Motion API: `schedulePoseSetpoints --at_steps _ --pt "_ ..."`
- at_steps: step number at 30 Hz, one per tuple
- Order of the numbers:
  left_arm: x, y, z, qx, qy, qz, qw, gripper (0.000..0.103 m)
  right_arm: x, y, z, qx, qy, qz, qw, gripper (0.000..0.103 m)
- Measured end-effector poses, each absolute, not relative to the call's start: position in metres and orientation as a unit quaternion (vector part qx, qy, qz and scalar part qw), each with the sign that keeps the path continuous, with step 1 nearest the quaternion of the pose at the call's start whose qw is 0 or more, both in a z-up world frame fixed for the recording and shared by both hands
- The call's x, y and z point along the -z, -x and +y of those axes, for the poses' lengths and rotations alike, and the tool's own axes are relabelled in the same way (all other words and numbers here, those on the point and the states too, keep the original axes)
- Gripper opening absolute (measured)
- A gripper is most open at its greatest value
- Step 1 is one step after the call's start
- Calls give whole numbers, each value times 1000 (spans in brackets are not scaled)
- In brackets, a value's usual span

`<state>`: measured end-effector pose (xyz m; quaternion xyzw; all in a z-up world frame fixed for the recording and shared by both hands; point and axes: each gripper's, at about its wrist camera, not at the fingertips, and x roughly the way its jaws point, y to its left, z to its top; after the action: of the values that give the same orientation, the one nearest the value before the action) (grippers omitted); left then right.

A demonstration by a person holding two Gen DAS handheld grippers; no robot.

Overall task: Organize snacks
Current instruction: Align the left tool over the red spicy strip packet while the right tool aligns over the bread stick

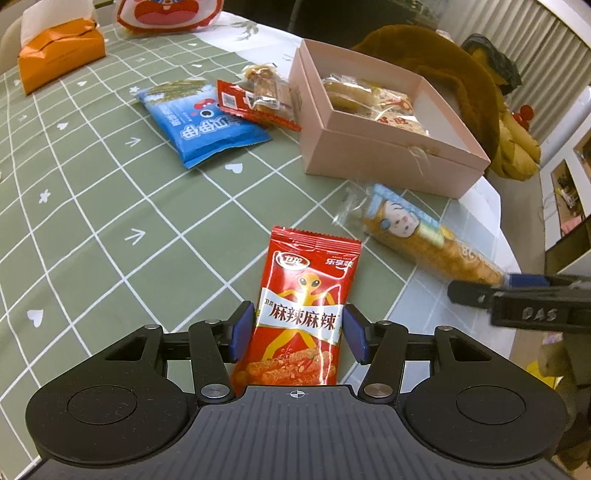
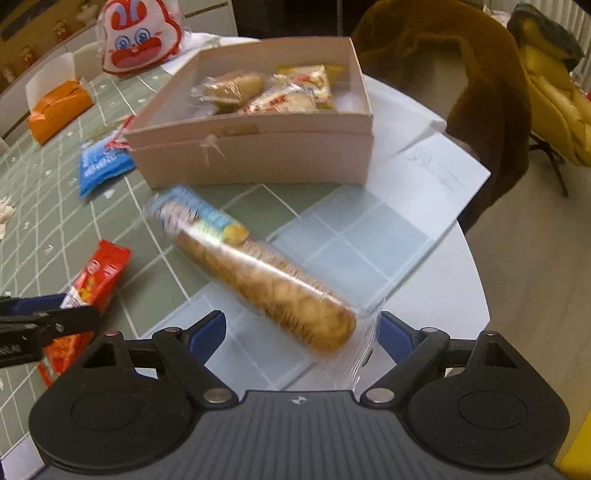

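Note:
A pink cardboard box [image 1: 388,155] [image 2: 258,155] holds several wrapped snacks. My left gripper [image 1: 297,332] has its blue pads on both sides of a red spicy-strip packet [image 1: 306,314] [image 2: 92,280], shut on it. My right gripper [image 2: 301,332] is open around the near end of a long clear-wrapped biscuit roll [image 2: 258,269] [image 1: 424,240], which lies on the table; the pads stand apart from it. A blue snack bag [image 1: 203,122] [image 2: 99,166] and a small red packet [image 1: 251,107] with a clear-wrapped snack on it lie left of the box.
An orange tissue box [image 1: 59,55] [image 2: 59,107] and a red-and-white rabbit bag [image 1: 170,14] [image 2: 136,37] sit at the far side. A brown coat [image 1: 443,62] hangs on a chair behind the box. The table edge [image 2: 476,280] runs at the right.

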<state>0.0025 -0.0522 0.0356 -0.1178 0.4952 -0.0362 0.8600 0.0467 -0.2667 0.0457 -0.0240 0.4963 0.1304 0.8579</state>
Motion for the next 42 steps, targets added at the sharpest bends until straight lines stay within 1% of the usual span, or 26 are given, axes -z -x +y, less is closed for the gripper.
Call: schedulePoseSetpoints --at_steps 4,8,10,16,20,24,26,27,28,30,33,36,42 --pt "-36 -1 -55 36 113 499 858 58 -57 -47 -267 -176 -7 492 853 89" --pt "-36 1 -54 37 116 502 856 58 -59 -45 -252 -183 44 473 861 89" --pt "-36 2 -53 37 119 503 856 58 -58 -46 -248 -190 49 479 855 89" --pt "-36 4 -54 36 119 504 855 58 -63 -44 -249 -255 -16 501 827 89" --pt "-37 4 -54 36 117 504 855 58 -67 -51 -253 -214 -12 484 848 89" --pt "-37 4 -54 37 116 505 855 58 -67 -62 -265 -165 -35 472 865 89" --pt "-37 4 -54 36 115 505 855 58 -63 -68 -270 -138 -34 464 874 85" --pt "-37 4 -54 36 114 505 855 58 -59 -73 -270 -117 -21 462 879 75" --pt "-37 4 -55 36 113 505 855 58 -55 -78 -271 -103 -10 462 881 63" --pt "-37 5 -55 36 112 506 854 58 -43 -84 -270 -91 6 480 872 51" --pt "-38 4 -47 35 127 511 850 57 -38 -70 -263 -118 24 487 865 51" --pt "-38 7 -35 22 150 511 846 56 -44 -54 -256 -189 23 499 845 51" --pt "-39 17 -33 15 123 513 849 56 -74 -49 -247 -231 -9 467 853 52"
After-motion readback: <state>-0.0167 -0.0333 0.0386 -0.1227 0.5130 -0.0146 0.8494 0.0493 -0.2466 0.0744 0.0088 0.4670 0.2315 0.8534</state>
